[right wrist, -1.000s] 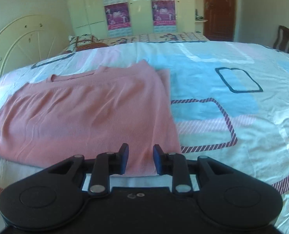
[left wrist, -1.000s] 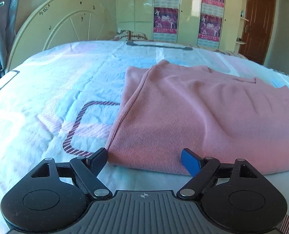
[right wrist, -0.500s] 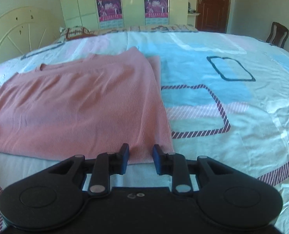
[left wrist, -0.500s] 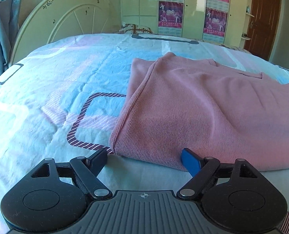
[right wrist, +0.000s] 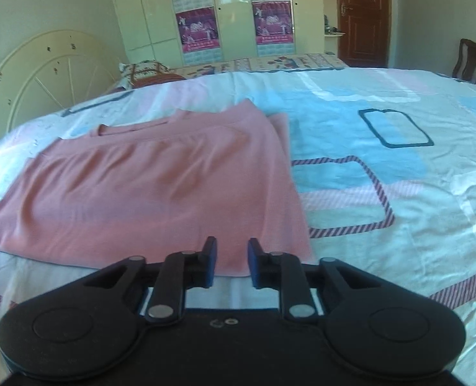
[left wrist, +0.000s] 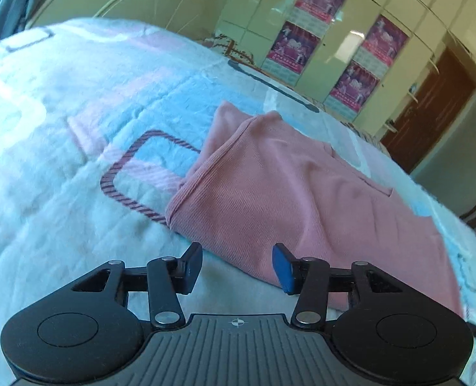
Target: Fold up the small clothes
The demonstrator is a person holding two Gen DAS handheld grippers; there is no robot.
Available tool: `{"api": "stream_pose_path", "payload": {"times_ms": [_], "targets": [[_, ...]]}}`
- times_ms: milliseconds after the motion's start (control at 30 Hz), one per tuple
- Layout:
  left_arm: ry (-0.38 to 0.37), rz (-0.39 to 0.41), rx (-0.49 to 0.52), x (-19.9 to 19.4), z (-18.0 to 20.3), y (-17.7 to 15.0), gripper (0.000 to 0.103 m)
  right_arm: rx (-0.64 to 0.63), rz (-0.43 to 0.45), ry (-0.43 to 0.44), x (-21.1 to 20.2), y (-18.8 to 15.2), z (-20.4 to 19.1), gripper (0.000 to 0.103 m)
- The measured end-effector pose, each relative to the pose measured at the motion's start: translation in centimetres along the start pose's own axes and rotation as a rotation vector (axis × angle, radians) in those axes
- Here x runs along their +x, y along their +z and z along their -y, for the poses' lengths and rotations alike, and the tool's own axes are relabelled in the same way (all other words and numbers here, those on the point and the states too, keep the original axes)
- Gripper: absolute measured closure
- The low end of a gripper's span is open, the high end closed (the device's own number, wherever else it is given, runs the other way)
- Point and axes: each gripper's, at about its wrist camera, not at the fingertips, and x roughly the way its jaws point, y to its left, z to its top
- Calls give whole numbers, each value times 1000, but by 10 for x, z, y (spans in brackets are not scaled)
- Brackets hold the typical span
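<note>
Right wrist view: pink garment lies flat, long axis sideways, neckline far; both hand-held grippers parted, empty.

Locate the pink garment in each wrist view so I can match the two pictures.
Left wrist: the pink garment lies right of centre on the bed, its near-left corner just ahead of the open left gripper.
Right wrist: the pink garment fills the left and centre, its near-right corner just ahead of the open right gripper.
Shared landmark: the wardrobe posters.
</note>
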Motion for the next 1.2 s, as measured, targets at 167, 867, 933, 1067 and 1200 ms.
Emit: {"api": "stream_pose_path", "payload": {"times_ms": [167, 867, 933, 1067, 1200], "targets": [[-103, 16, -325, 9, -31, -22, 48, 7, 15, 34, -6, 0, -11, 85], [-176, 102, -359, 95, -20, 31, 85, -46, -35, 178, 88, 63, -118, 97], [-209, 75, -388, 105, -29, 33, 91, -56, -47, 183, 95, 65, -128, 97], [-281, 115, -397, 92, -36, 35, 93, -55, -59, 186, 100, 64, -137, 96], [-281, 136, -372, 81, -38, 37, 94, -55, -76, 189, 107, 61, -137, 97]]}}
